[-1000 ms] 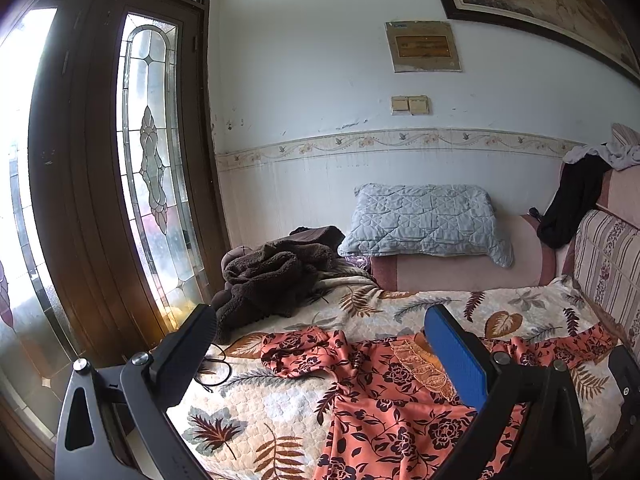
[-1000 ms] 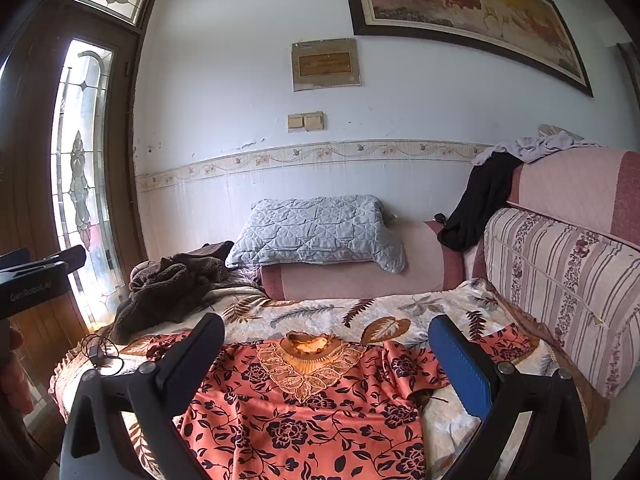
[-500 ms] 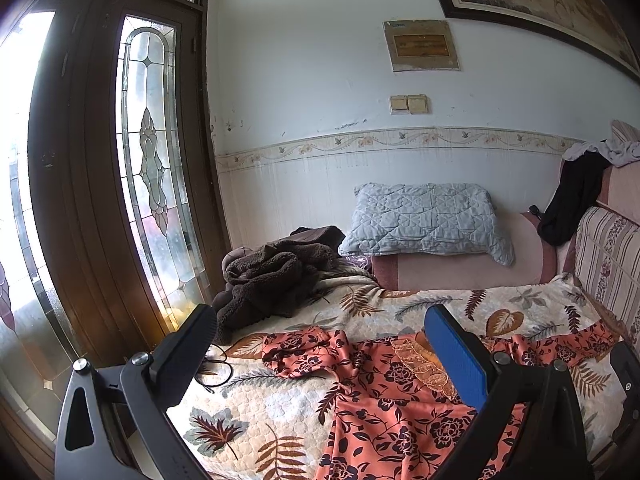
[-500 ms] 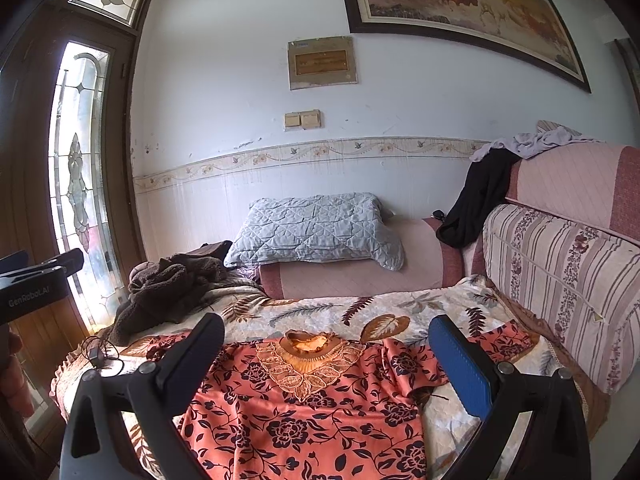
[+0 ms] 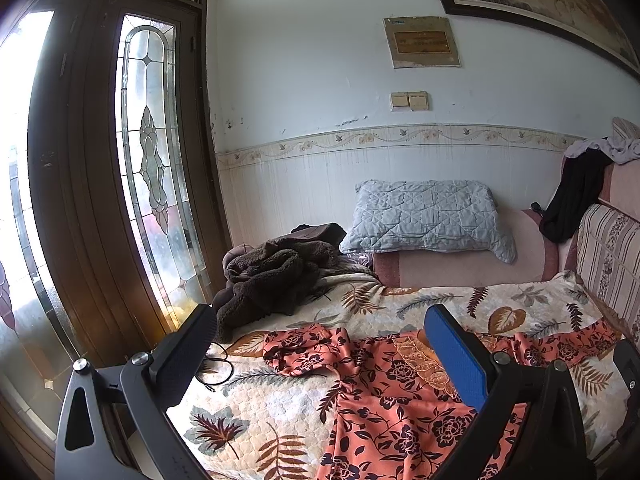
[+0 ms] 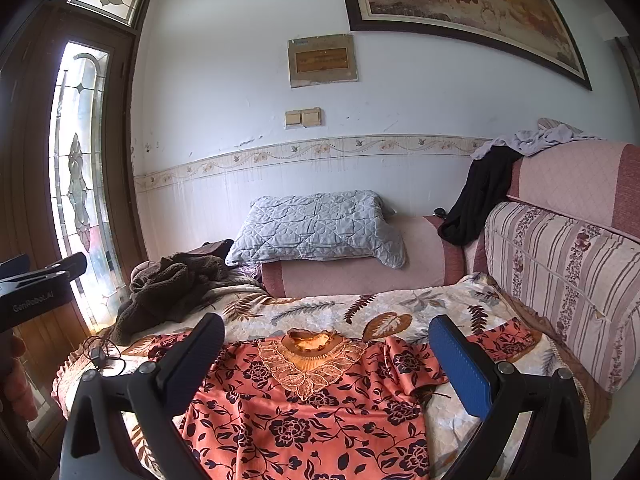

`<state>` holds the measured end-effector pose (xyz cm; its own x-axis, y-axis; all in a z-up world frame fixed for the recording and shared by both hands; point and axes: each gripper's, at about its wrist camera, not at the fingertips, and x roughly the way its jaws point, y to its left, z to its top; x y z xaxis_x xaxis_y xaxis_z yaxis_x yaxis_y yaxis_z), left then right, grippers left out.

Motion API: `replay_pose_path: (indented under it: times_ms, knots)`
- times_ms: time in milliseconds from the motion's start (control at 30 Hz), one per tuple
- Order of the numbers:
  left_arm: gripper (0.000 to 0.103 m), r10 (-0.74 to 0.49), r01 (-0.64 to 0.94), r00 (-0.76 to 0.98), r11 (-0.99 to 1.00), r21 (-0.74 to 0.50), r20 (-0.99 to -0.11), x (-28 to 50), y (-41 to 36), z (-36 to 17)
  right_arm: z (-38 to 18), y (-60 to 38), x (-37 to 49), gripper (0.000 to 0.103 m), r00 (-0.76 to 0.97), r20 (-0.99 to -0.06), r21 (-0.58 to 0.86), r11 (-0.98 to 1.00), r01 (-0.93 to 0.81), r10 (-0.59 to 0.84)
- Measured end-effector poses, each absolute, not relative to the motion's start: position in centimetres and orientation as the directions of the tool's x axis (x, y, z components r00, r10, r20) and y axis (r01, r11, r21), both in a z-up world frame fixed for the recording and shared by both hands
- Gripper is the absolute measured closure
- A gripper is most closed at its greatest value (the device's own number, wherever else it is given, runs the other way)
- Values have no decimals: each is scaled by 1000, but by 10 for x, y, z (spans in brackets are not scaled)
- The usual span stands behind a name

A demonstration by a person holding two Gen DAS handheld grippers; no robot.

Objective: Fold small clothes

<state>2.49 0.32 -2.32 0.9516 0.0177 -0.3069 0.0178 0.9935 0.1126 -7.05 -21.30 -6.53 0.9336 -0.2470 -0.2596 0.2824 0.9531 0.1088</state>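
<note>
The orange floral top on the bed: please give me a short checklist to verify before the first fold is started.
1. Orange floral top lies spread out, neckline up: ok.
2. Sleeve on the window side is flat: not ok, it is bunched and twisted.
3. Sleeve on the sofa-back side is stretched out: ok.
4. Left gripper is open and holds nothing: ok.
5. Right gripper is open and holds nothing: ok.
6. Black cable on the bedspread lies apart from the top: ok.
7. Hem of the top is straight: cannot tell, it is out of view.
</note>
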Motion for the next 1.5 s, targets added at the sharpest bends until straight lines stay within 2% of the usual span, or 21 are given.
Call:
replay_pose_path:
  times_ms: [1133, 1367, 1500]
  knots:
    - [0, 25, 24, 935, 991, 133, -354, 51, -8, -42, -77, -225, -52, 0, 920, -304, 113, 949, 293, -247]
    - [0, 24, 43, 912, 987, 152, -411, 103, -27, -89, -106, -293, -39, 0, 896, -365, 195, 920, 338, -252]
    - [0, -12, 105, 856, 983, 149, -518, 162, -52, -145, -146, -392, -31, 0, 861, -443, 357, 831, 425, -250]
